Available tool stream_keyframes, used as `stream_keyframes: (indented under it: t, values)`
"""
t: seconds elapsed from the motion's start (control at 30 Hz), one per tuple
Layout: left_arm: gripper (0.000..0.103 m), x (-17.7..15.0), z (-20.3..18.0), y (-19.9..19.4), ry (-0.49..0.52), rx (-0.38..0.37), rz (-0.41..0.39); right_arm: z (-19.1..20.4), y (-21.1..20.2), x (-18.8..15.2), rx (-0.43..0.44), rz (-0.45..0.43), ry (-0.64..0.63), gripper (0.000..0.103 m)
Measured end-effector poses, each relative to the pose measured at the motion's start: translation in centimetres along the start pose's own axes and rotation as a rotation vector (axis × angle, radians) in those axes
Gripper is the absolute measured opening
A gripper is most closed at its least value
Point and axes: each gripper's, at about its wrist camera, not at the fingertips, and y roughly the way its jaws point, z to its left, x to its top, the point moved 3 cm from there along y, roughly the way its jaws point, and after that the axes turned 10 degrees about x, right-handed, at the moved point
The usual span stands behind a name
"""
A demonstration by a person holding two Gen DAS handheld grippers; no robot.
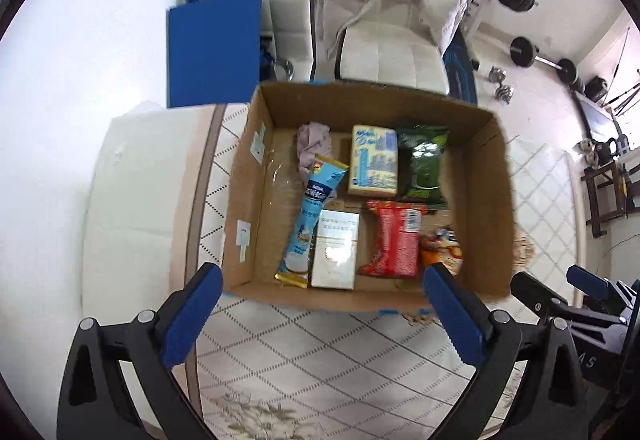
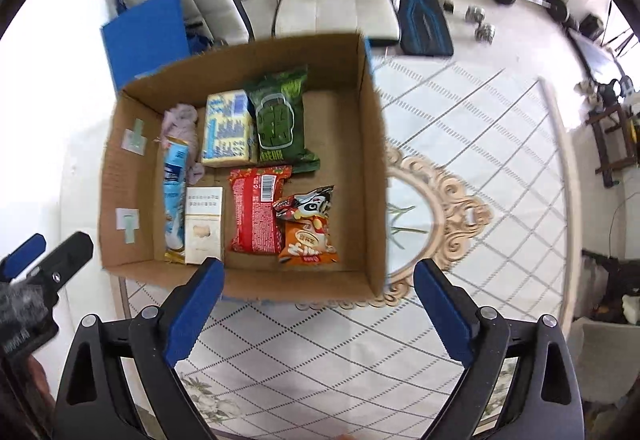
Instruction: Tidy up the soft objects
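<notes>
An open cardboard box (image 1: pixel 486 200) (image 2: pixel 370 144) stands on a patterned tablecloth. In it lie a lilac cloth (image 1: pixel 314 144) (image 2: pixel 182 120), a blue sachet (image 1: pixel 314 208) (image 2: pixel 175 192), a yellow pack (image 1: pixel 374 160) (image 2: pixel 228 128), a green pack (image 1: pixel 424 164) (image 2: pixel 280 120), a white carton (image 1: pixel 335 248) (image 2: pixel 203 224), a red packet (image 1: pixel 396 236) (image 2: pixel 256 208) and an orange snack bag (image 1: pixel 442 244) (image 2: pixel 308 228). My left gripper (image 1: pixel 322 304) is open and empty above the box's near edge. My right gripper (image 2: pixel 318 300) is open and empty, also at the near edge.
A white padded chair (image 1: pixel 392 20) with a jacket and a blue board (image 1: pixel 214 48) stand behind the table. Barbells and dumbbells (image 1: pixel 520 52) lie on the floor at the right. The tablecloth (image 2: pixel 460 144) stretches right of the box.
</notes>
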Motion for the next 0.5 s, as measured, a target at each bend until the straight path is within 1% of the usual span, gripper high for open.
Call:
stream_keyframes:
  t: [0.07,0.13,0.27,0.37,0.5]
  values:
    - [0.103,-0.9,0.0,-2.7,-0.011,0.011,-0.023,0.0,-2.6,-1.1,0.010,-0.027,-0.009,0.097]
    - [0.103,-2.1,0.1,-5.9,-0.023,0.003,-0.059,0.1,-5.9,-2.6,0.028,-0.061,-0.016,0.097]
    - [0.103,-4.3,0.1,-10.8,-0.027,0.000,-0.096,0.4,-12.1,-5.2,0.037,-0.143,-0.051,0.097]
    - [0.103,-5.7,-0.2,-13.4,-0.020,-0.009,-0.105,0.6,-16.3,-6.9,0.010,-0.208,-0.080,0.097]
    - [0.103,-7.7,-0.7,-16.7,-0.010,-0.024,-0.135,1.1,-20.2,-8.9,0.030,-0.241,-0.105,0.097]
